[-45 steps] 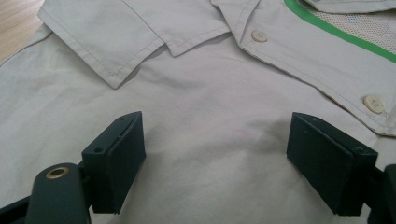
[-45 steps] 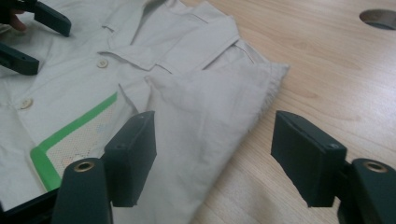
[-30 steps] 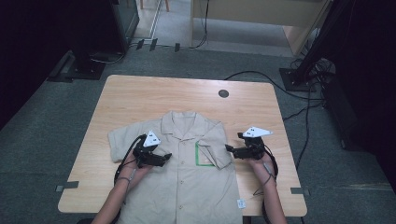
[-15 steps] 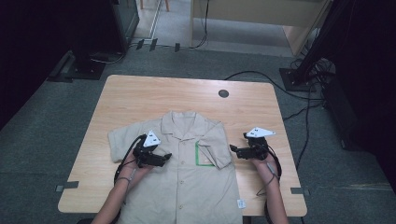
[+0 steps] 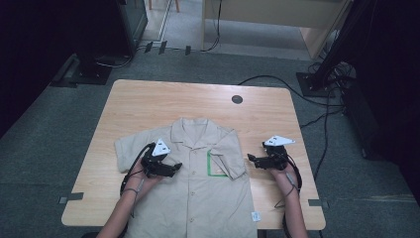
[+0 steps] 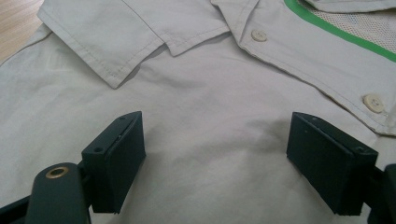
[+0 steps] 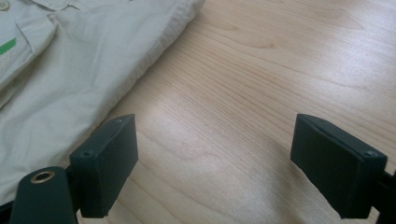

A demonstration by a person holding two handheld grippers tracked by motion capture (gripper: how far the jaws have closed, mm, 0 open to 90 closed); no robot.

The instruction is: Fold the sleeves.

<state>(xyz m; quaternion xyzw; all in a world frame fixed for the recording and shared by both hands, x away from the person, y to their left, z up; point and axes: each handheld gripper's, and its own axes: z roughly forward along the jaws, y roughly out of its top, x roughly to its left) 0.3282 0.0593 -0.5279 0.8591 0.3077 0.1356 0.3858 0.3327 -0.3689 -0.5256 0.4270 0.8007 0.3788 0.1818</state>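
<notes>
Wooden table (image 5: 148,104) on grey carpet bears a shirt (image 5: 198,198); both grippers' jaws gape.

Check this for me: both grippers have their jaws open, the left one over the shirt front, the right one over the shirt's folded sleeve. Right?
Not quite. The right gripper is over bare table beside the shirt, not over the folded sleeve; the right gripper view shows wood between its open jaws. The left gripper is open over the shirt front.

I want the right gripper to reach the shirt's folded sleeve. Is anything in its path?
Nothing visible is. Bare table lies between the open right gripper and the shirt, whose folded sleeve edge is just beside it.
</notes>
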